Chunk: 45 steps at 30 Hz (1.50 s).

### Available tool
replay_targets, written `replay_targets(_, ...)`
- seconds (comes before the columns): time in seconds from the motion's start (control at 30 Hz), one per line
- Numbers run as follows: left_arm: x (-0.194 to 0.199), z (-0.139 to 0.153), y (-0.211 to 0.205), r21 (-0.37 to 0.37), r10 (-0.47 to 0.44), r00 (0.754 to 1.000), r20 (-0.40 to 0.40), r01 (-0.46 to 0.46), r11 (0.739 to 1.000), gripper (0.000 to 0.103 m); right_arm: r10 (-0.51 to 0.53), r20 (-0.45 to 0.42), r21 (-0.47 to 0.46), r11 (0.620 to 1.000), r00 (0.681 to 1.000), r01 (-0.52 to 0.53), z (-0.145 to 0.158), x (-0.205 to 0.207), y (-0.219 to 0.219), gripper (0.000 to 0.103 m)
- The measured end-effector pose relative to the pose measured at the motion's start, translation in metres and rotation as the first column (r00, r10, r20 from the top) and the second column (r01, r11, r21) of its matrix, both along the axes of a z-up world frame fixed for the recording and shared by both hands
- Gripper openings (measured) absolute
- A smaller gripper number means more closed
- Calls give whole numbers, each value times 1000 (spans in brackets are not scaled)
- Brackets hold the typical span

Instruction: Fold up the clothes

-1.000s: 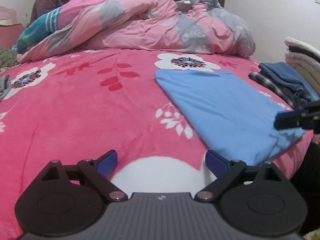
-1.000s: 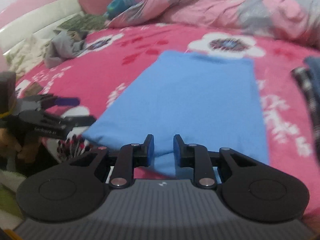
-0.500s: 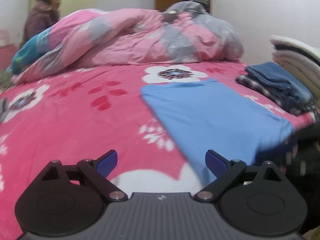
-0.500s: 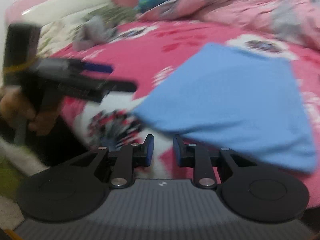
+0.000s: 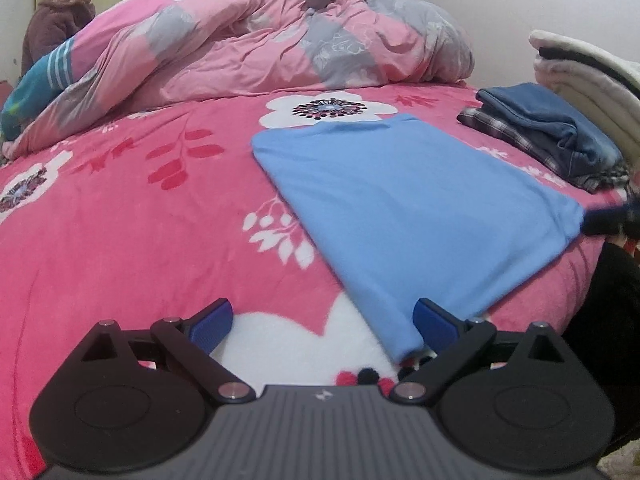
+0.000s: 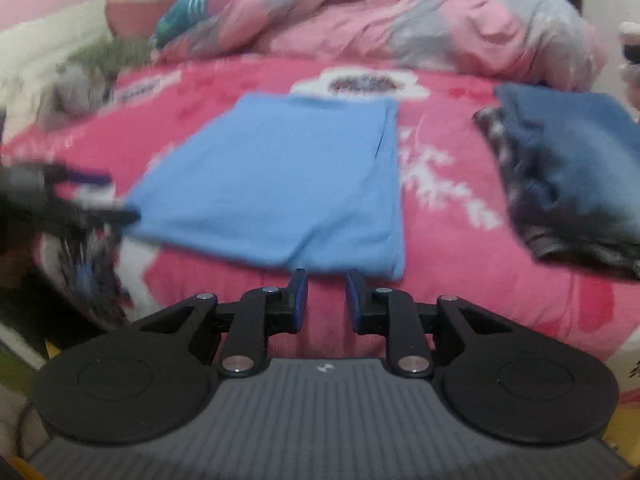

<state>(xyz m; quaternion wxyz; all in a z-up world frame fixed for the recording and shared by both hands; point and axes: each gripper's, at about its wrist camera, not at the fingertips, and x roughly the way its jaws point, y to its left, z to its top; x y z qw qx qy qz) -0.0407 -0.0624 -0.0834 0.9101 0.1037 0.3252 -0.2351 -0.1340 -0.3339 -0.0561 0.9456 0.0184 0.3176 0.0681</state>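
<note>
A light blue folded garment (image 5: pixel 400 208) (image 6: pixel 288 184) lies flat on the pink flowered bed cover (image 5: pixel 132 216). My left gripper (image 5: pixel 324 320) stands wide open just above the cover. The garment's near corner reaches in beside its right finger (image 5: pixel 434 322). My right gripper (image 6: pixel 327 288) is open by a narrow gap with nothing in it, just short of the garment's near edge, toward its right corner. The right gripper (image 5: pixel 612 220) also shows blurred at the garment's other near corner in the left wrist view. The left gripper (image 6: pixel 80 200) appears blurred in the right wrist view.
A crumpled pink and grey quilt (image 5: pixel 260 48) fills the back of the bed. Folded dark blue and plaid clothes (image 5: pixel 552 136) (image 6: pixel 572 176) lie right of the garment, with cream blankets (image 5: pixel 588 72) beyond. A person (image 5: pixel 60 20) stands at the far left. The bed's edge is right under both grippers.
My left gripper has shifted toward the blue garment, whose near corner now lies between its fingers. My right gripper swung right along the garment's near edge. Neither gripper's opening visibly changed.
</note>
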Motion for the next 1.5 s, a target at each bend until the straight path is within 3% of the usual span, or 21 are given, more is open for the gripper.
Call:
replay_targets(0.07,-1,0,-1,8,1,1000,2,-1,1000,98,3,41,38,999,999,-5,5,6,-2,19)
replay_targets(0.37,1,0,-2,9,4,1000,-12,-4,1000,99,-184,-11,161,970,983,184,-8,8,-49,20)
replay_targets(0.5,2,0,-2,13,5,1000,-15,-5,1000,99,-155,1,284,947,988,148,-12,9,-57,21)
replay_targets(0.6,2,0,-3,16,6,1000,-16,-6,1000,99,-126,6,291,949,992,119,-18,18,-54,21)
replay_targets(0.67,2,0,-3,17,7,1000,-16,-7,1000,99,-124,0,316,942,992,117,-22,23,-56,0)
replay_targets(0.83,2,1,-3,19,8,1000,-16,-8,1000,99,-183,34,425,892,982,152,-18,10,-77,0)
replay_targets(0.93,2,1,-3,22,8,1000,-17,-7,1000,99,-236,-60,394,887,970,240,-38,15,-83,0)
replay_targets(1.03,2,1,-3,24,7,1000,-17,-6,1000,99,-253,-24,415,877,967,240,-31,8,-84,3)
replay_targets(1.17,1,1,-3,23,9,1000,-15,-8,1000,99,-214,34,397,899,976,184,-16,12,-77,5)
replay_targets(1.23,1,1,-3,22,10,1000,-14,-9,1000,99,-168,50,385,913,985,136,-12,21,-69,17)
replay_targets(1.3,0,0,-2,19,11,1000,-12,-11,1000,99,-124,42,367,925,991,100,-12,30,-61,20)
replay_targets(1.33,0,0,-2,18,11,1000,-11,-11,1000,99,-100,23,353,932,995,85,-15,34,-57,17)
replay_targets(1.4,0,0,-1,15,10,1000,-10,-10,1000,99,-70,0,341,938,998,66,-18,35,-54,0)
replay_targets(1.5,1,-1,0,9,7,1000,-10,-7,1000,99,-103,17,381,920,995,88,-18,26,-60,0)
